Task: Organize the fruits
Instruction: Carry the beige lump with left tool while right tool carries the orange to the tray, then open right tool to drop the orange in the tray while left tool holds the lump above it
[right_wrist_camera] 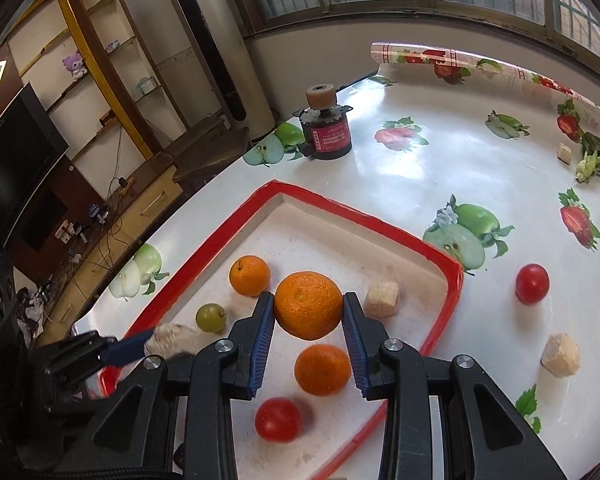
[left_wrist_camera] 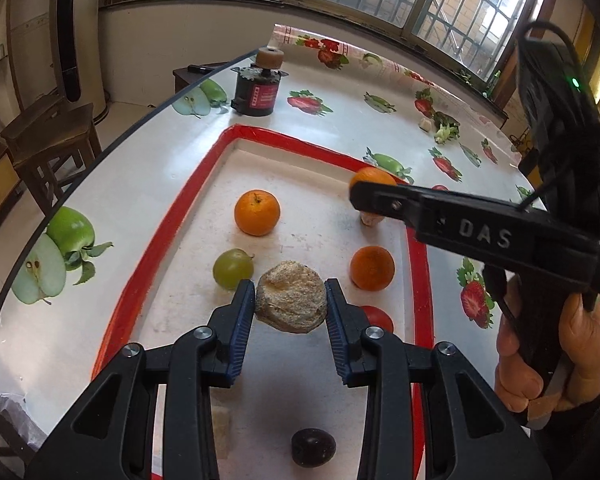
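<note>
Your left claw is clamped on a rough tan lump, blue pads pressed to both its sides, and it hangs above the floor of the tray. From the right wrist view that claw comes in low at the tray's left edge, the lump showing pale at its tip.

Your right claw is clamped on an orange, one pad on each flank, held over the tray. In the left wrist view that orange peeks out behind the right claw's black arm, near the far right rim.

Lying in the tray:
- a second orange just below the held one
- a third orange up and to the left
- a green grape near the tan lump
- a red tomato nearest the camera
- a pale cut chunk by the right pad
- a dark plum, seen under the left claw

The tray has a red rim and a white floor and sits on the counter, which has a fruit-print cover. On the counter to the right of the tray are another tomato and another pale chunk, well apart. A dark red canister stands beyond the tray's far corner.
</note>
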